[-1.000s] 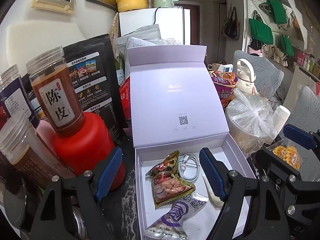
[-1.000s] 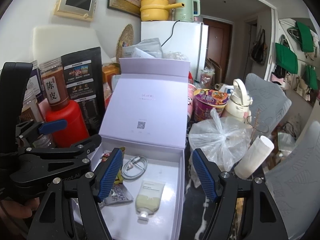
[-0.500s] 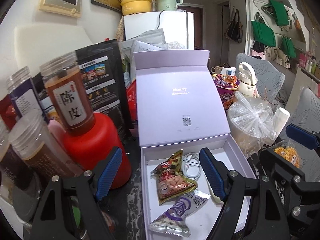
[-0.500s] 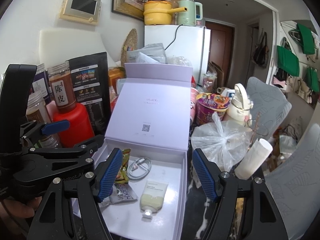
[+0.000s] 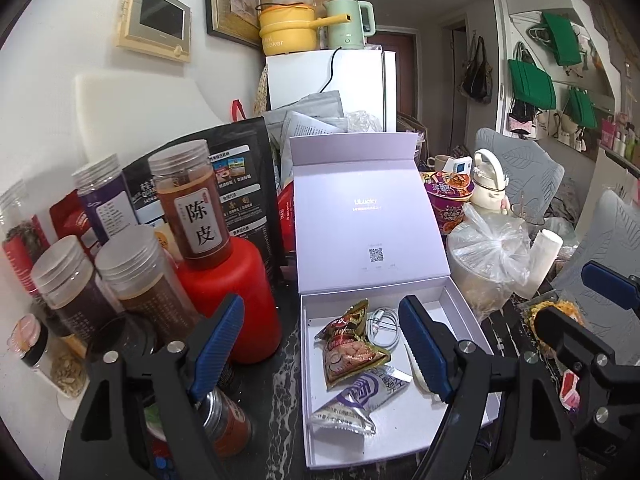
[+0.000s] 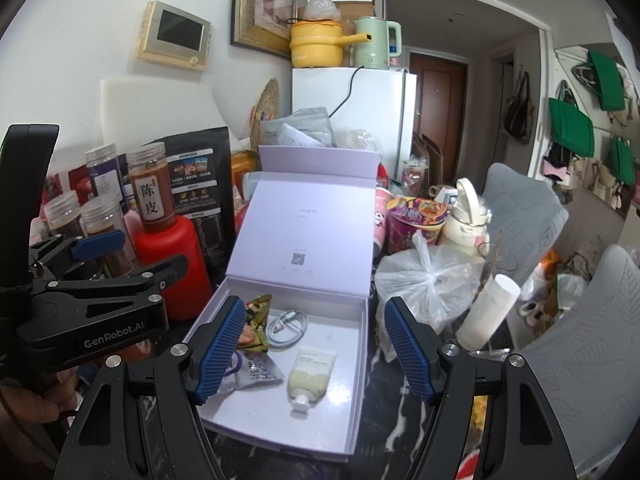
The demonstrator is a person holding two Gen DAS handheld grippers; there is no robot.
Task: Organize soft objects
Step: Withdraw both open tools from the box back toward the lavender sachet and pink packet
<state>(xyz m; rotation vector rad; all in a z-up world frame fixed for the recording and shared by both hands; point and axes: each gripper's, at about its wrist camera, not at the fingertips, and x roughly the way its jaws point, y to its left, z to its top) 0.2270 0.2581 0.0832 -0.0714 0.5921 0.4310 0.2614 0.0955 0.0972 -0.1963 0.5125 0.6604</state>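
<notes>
Two snack packets lie in the open lilac box [image 5: 460, 304] before my left hand-held gripper [image 5: 320, 348], whose fingers stand apart and empty: a brown-red packet [image 5: 348, 348] and, touching it, a silver-purple packet [image 5: 360, 400], with a white cable [image 5: 384, 326] beside them. From the right wrist, my right hand-held gripper [image 6: 312, 356] is likewise spread and empty above the box, where a pale tube [image 6: 310, 376] lies cap toward me on the dark desk [image 6: 384, 440].
</notes>
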